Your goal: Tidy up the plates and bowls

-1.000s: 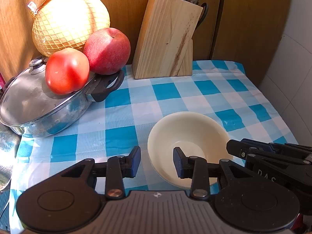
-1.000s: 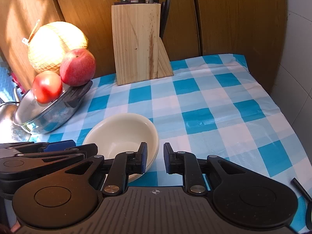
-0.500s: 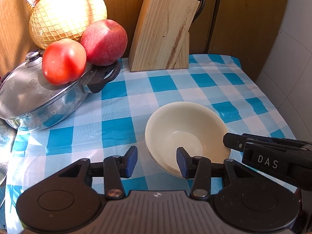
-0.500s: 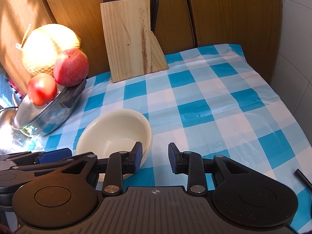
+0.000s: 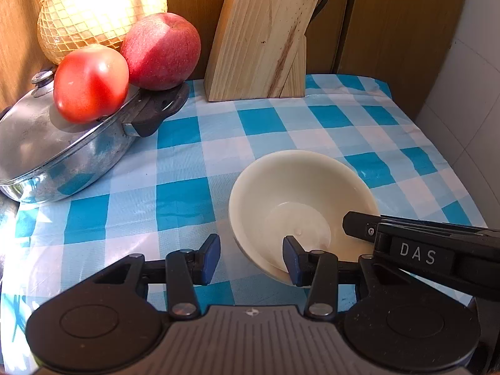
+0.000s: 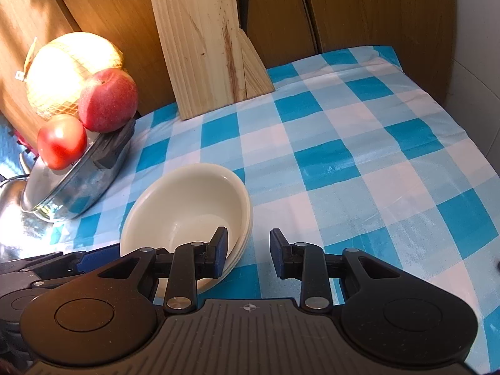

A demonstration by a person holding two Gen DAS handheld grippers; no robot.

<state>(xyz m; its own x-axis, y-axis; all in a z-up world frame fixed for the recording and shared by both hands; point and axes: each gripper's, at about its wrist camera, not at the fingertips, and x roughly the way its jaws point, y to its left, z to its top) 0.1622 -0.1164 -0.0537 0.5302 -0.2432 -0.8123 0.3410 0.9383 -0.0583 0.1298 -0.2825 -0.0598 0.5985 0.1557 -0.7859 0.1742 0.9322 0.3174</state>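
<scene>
cream bowl [image 5: 300, 200] on checked cloth [image 5: 187, 168], left gripper [image 5: 251, 257] jaws apart

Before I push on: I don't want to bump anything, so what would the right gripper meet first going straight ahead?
The right gripper is open, with the cream bowl at its left finger. Straight ahead lies only bare checked tablecloth, then probably the wooden wall panel; depth is unclear.

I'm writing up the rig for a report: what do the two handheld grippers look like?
Both match: the left gripper and right gripper have black plastic linkage arms with silver pivot screws, round black side discs, a ribbed grey centre body and blue fingertip pads. White letters "DAS" mark the right gripper's side. No cables, hands or sleeves show.
</scene>
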